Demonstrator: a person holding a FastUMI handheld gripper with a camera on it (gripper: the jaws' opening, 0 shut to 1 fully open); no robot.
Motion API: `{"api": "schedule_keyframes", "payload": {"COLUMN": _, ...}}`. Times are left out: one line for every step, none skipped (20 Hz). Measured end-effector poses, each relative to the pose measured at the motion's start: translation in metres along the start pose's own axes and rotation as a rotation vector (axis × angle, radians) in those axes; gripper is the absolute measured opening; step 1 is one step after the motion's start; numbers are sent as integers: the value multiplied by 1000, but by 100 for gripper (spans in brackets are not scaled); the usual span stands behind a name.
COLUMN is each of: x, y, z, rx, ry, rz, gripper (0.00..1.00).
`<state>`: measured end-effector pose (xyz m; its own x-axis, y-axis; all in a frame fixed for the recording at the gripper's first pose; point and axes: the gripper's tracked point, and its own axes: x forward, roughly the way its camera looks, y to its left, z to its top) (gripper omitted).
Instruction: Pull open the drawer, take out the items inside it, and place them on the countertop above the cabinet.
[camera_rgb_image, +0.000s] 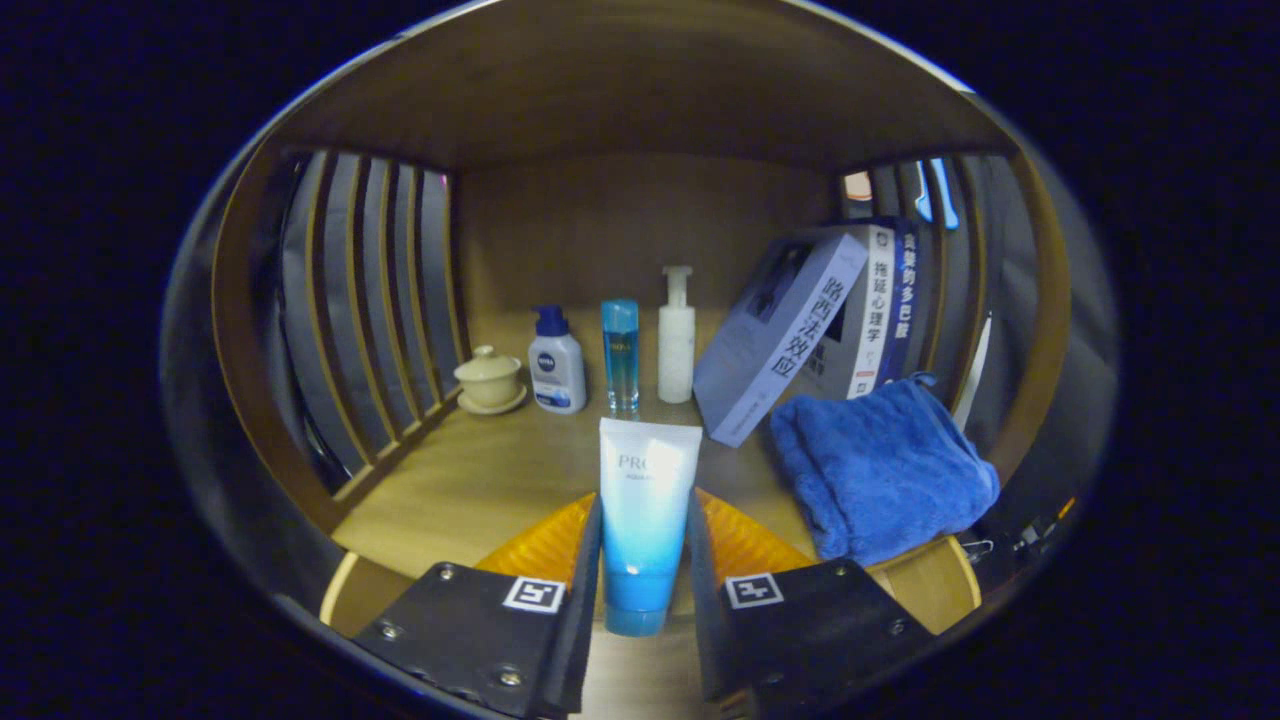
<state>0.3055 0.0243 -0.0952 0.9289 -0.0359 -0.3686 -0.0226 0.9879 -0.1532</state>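
Wooden surface (480, 480) w/ slatted sides and back panel. Blue towel (880, 480) crumpled on it, ahead-right of tongs. Books (800, 330) leaning behind towel, tilted against right slats. Tongs (645, 520) narrowed to tube width, both fingers pressed on white-to-blue tube (645, 510), held upright, cap down, just above the surface. Beyond tube, in a row near the back: pump bottle (676, 340), slim blue bottle (620, 355), white bottle w/ blue cap (556, 365), lidded cup on saucer (490, 380) furthest left, by left slats.
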Motion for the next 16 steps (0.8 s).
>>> {"api": "schedule_keyframes", "payload": {"x": 7, "y": 2, "z": -4, "rx": -6, "ry": -1, "rz": -8, "gripper": 44}}
{"api": "schedule_keyframes", "payload": {"x": 14, "y": 5, "z": -7, "rx": -5, "ry": -2, "rz": -11, "gripper": 44}}
{"api": "schedule_keyframes", "payload": {"x": 20, "y": 9, "z": -12, "rx": 0, "ry": 0, "rz": -11, "gripper": 44}}
{"api": "schedule_keyframes", "payload": {"x": 26, "y": 12, "z": -16, "rx": 3, "ry": 4, "rz": -8, "gripper": 44}}
{"api": "schedule_keyframes", "payload": {"x": 31, "y": 14, "z": -21, "rx": 4, "ry": 10, "rz": -9, "gripper": 44}}
{"api": "schedule_keyframes", "payload": {"x": 36, "y": 16, "z": -23, "rx": 5, "ry": 15, "rz": -13, "gripper": 44}}
{"api": "schedule_keyframes", "payload": {"x": 41, "y": 21, "z": -25, "rx": 7, "ry": 13, "rz": -9, "gripper": 44}}
{"api": "schedule_keyframes", "payload": {"x": 44, "y": 24, "z": -25, "rx": 5, "ry": 7, "rz": -5, "gripper": 44}}
{"api": "schedule_keyframes", "payload": {"x": 46, "y": 26, "z": -26, "rx": -4, "ry": 1, "rz": -2, "gripper": 44}}
{"api": "schedule_keyframes", "payload": {"x": 47, "y": 26, "z": -27, "rx": -13, "ry": 0, "rz": -7, "gripper": 44}}
{"api": "schedule_keyframes", "payload": {"x": 49, "y": 24, "z": -30, "rx": -15, "ry": 5, "rz": -9, "gripper": 46}}
{"api": "schedule_keyframes", "payload": {"x": 45, "y": 25, "z": -30, "rx": -10, "ry": 9, "rz": -3, "gripper": 49}}
{"api": "schedule_keyframes", "payload": {"x": 42, "y": 26, "z": -29, "rx": -12, "ry": 7, "rz": 1, "gripper": 52}}
{"api": "schedule_keyframes", "payload": {"x": 35, "y": 24, "z": -22, "rx": -22, "ry": -10, "rz": 1, "gripper": 55}}
{"api": "schedule_keyframes", "payload": {"x": 32, "y": 21, "z": -17, "rx": -37, "ry": -32, "rz": -5, "gripper": 67}}
{"api": "schedule_keyframes", "payload": {"x": 25, "y": 17, "z": -12, "rx": -50, "ry": -45, "rz": -9, "gripper": 78}}
